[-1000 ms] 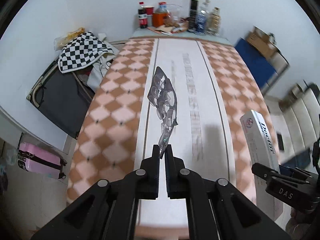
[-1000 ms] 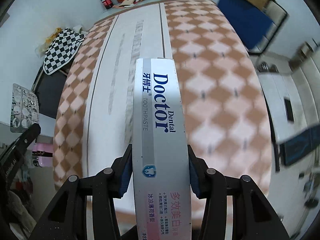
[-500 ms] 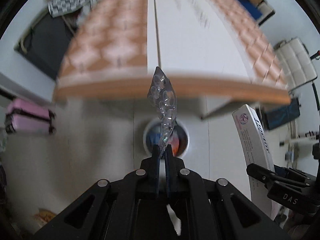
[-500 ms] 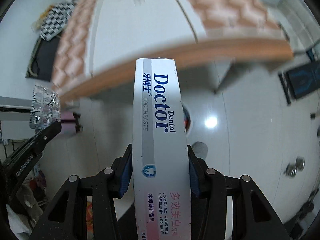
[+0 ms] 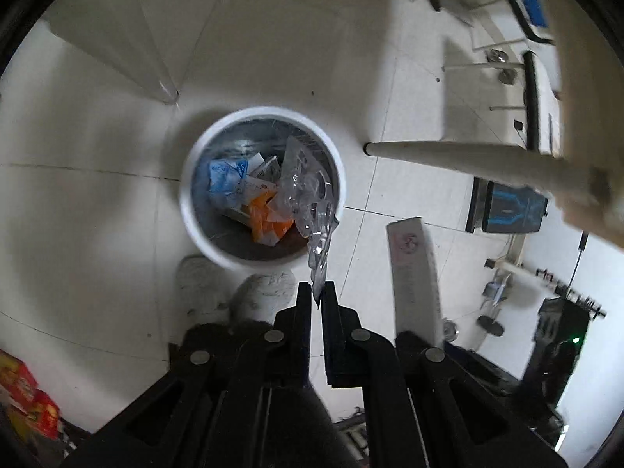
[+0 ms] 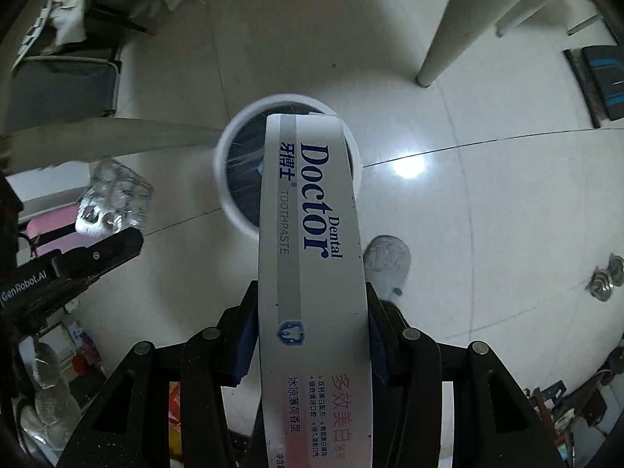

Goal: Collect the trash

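Note:
My left gripper (image 5: pixel 316 292) is shut on an empty clear blister pack (image 5: pixel 312 210) and holds it above a round white trash bin (image 5: pixel 187 210) that stands on the floor with wrappers and paper inside. My right gripper (image 6: pixel 312 335) is shut on a white Doctor Dental toothpaste box (image 6: pixel 312 234), whose far end hangs over the same bin (image 6: pixel 226 171). The box also shows in the left wrist view (image 5: pixel 413 273). The blister pack (image 6: pixel 113 199) and the left gripper show at the left of the right wrist view.
The floor is pale tile. A table leg (image 5: pixel 468 156) slants across the right of the left view and another stands near the bin (image 6: pixel 444 35). A grey slipper (image 6: pixel 386 269) lies by the bin. A folded cot (image 6: pixel 58 78) is at far left.
Both grippers have swung down from the tabletop and past its edge to point at the floor. The trash bin now lies under the blister pack and the toothpaste box.

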`<move>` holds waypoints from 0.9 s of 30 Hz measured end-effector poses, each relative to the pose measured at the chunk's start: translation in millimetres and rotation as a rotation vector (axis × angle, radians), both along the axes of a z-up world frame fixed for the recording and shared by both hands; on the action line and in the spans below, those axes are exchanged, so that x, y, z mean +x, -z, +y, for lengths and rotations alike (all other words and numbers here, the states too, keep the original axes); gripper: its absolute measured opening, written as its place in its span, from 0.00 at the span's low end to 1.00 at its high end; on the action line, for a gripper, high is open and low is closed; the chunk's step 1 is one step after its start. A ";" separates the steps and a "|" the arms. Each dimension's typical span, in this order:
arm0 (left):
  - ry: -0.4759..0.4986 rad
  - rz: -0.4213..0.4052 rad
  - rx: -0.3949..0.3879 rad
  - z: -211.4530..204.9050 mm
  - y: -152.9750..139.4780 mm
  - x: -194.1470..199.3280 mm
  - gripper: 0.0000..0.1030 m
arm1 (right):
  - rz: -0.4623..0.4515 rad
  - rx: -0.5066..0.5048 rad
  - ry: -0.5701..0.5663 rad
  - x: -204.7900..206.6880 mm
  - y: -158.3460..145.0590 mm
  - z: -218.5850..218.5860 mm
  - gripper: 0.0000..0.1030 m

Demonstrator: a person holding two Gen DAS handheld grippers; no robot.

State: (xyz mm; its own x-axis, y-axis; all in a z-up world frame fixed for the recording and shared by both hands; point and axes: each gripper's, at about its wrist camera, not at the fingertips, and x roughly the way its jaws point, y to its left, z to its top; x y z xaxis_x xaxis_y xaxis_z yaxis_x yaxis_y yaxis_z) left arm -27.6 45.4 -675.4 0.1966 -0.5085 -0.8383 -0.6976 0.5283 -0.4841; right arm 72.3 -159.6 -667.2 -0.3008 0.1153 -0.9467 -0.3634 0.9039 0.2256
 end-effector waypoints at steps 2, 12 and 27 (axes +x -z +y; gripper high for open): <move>-0.003 0.009 -0.023 3.0 29.4 12.0 0.03 | 0.021 -0.001 -0.007 8.1 38.6 9.1 0.49; 0.012 0.073 0.073 21.8 63.5 -2.1 0.89 | 0.062 0.059 -0.081 34.4 131.0 51.2 0.74; 0.013 0.105 0.406 -1.3 -48.4 -55.2 0.94 | -0.169 -0.014 -0.125 12.3 16.1 26.5 0.95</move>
